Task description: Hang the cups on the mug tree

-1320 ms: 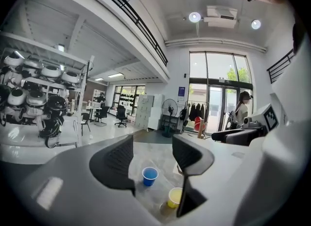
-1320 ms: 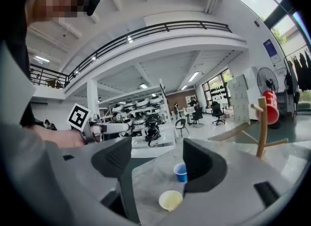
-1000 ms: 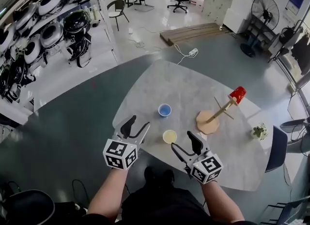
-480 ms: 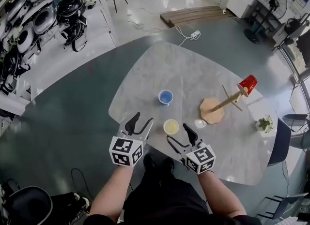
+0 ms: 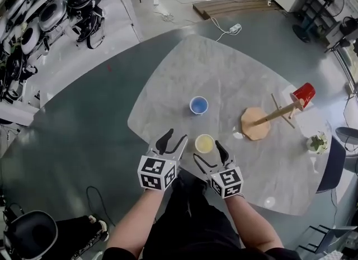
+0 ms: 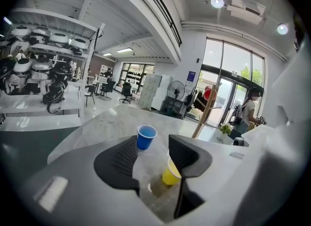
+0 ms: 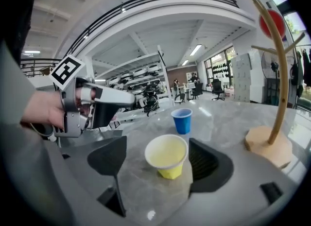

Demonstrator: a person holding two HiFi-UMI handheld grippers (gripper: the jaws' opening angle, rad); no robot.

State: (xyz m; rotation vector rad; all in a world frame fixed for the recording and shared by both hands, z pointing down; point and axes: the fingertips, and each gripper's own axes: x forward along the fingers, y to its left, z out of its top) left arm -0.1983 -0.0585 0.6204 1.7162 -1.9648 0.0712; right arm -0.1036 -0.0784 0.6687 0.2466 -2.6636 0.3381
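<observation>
The jaws of the right gripper, just widened to clear the rim, straddle the small yellow plastic cup at 6 o'clock on the grey marble table (untouched as yet), while the jaws of the left gripper, just narrowing, stand released and empty.

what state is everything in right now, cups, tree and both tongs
mug tree: upright on the table, one cup hung
red cup: hanging on the mug tree
blue cup: upright, untouched
yellow cup: upright, not gripped
left tongs: open, jaws just been closing, nothing between
right tongs: open, jaws just been opening, yellow cup between
</observation>
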